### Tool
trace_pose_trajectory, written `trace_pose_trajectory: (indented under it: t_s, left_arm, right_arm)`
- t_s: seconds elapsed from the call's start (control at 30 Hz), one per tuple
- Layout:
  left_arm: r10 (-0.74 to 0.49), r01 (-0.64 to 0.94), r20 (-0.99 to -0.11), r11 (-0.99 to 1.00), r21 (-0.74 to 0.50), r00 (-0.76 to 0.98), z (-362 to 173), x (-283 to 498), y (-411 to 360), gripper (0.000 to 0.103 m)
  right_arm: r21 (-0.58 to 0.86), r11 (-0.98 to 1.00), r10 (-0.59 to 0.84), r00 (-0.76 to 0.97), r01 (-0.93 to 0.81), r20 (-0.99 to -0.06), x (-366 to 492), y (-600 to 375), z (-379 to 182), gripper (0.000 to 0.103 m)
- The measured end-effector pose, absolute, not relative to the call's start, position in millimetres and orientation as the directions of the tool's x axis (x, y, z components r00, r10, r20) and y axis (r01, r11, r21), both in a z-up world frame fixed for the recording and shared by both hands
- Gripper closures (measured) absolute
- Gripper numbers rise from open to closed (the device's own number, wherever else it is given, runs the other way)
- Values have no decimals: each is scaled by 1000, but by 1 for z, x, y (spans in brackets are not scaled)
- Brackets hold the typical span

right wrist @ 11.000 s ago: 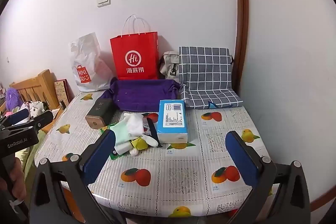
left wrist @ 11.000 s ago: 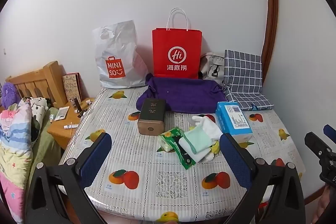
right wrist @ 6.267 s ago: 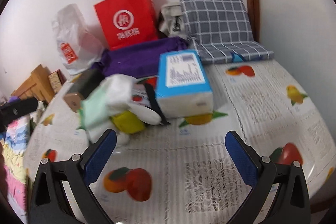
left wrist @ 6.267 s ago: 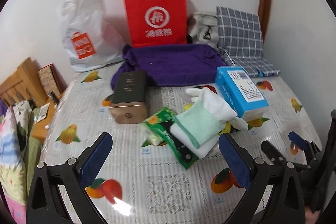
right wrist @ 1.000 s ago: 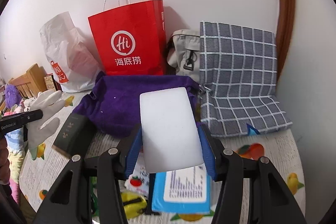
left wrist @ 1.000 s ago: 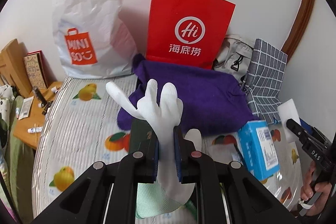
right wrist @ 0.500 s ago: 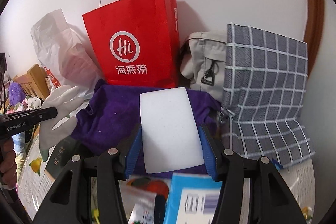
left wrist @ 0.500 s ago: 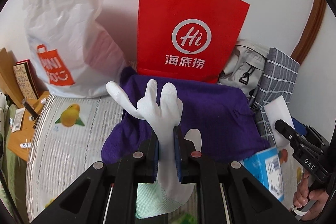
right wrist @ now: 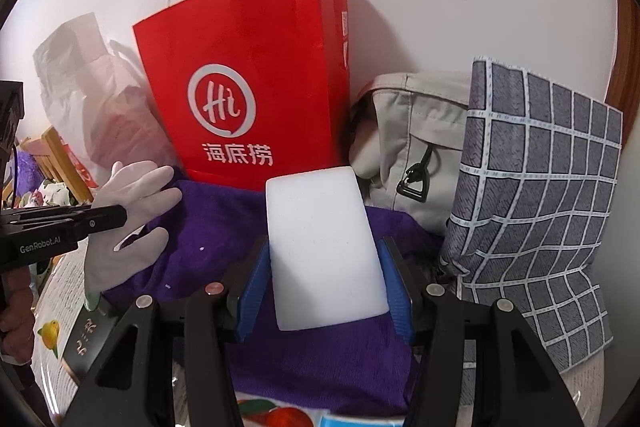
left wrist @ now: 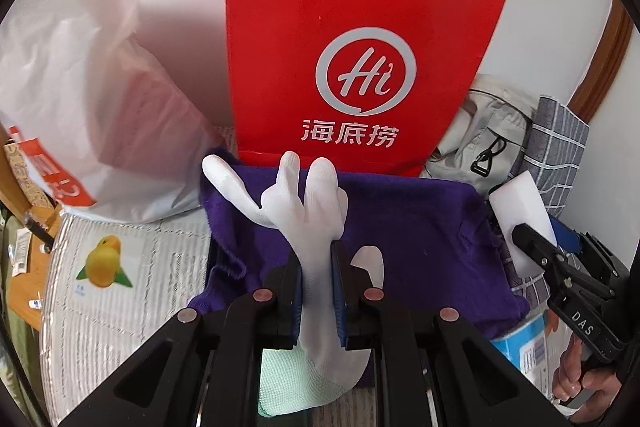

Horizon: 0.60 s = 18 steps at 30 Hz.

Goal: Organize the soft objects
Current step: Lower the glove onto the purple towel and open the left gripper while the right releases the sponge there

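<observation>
My left gripper (left wrist: 317, 263) is shut on a white glove (left wrist: 304, 203) with a mint-green cloth (left wrist: 288, 383) hanging below it, held above the purple cloth (left wrist: 420, 227). The glove also shows in the right wrist view (right wrist: 132, 211). My right gripper (right wrist: 326, 263) is shut on a white sponge block (right wrist: 324, 251), held over the purple cloth (right wrist: 208, 251). The right gripper and its sponge (left wrist: 520, 207) show at the right of the left wrist view.
A red paper bag (left wrist: 344, 59) stands at the wall behind the purple cloth, a white plastic bag (left wrist: 80, 87) to its left. A beige bag (right wrist: 408, 131) and a grey checked cushion (right wrist: 536, 187) stand to the right. A dark box (right wrist: 84, 343) and a blue box (left wrist: 524, 347) lie on the fruit-patterned tablecloth (left wrist: 120, 287).
Both grippers have moved forward toward the red bag and the purple cloth, which look larger now. Each keeps its hold on its object.
</observation>
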<state>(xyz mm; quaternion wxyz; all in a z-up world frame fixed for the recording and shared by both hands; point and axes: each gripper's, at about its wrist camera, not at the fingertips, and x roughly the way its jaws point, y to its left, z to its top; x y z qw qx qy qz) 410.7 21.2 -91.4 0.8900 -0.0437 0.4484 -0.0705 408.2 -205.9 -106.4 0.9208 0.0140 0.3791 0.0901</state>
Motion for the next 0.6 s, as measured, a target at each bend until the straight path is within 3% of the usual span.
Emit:
trace_pose_trajectory:
  t_s: [0.27, 0.6]
  left_arm:
    - [-247, 62, -812, 965, -253, 529, -121, 444, 26, 90]
    - [-263, 32, -840, 959, -282, 475, -152, 464, 30, 90]
  right_arm:
    - [115, 983, 179, 637, -141, -750, 429, -211, -144, 50]
    - [162, 976, 215, 552, -143, -805, 443, -211, -175, 50]
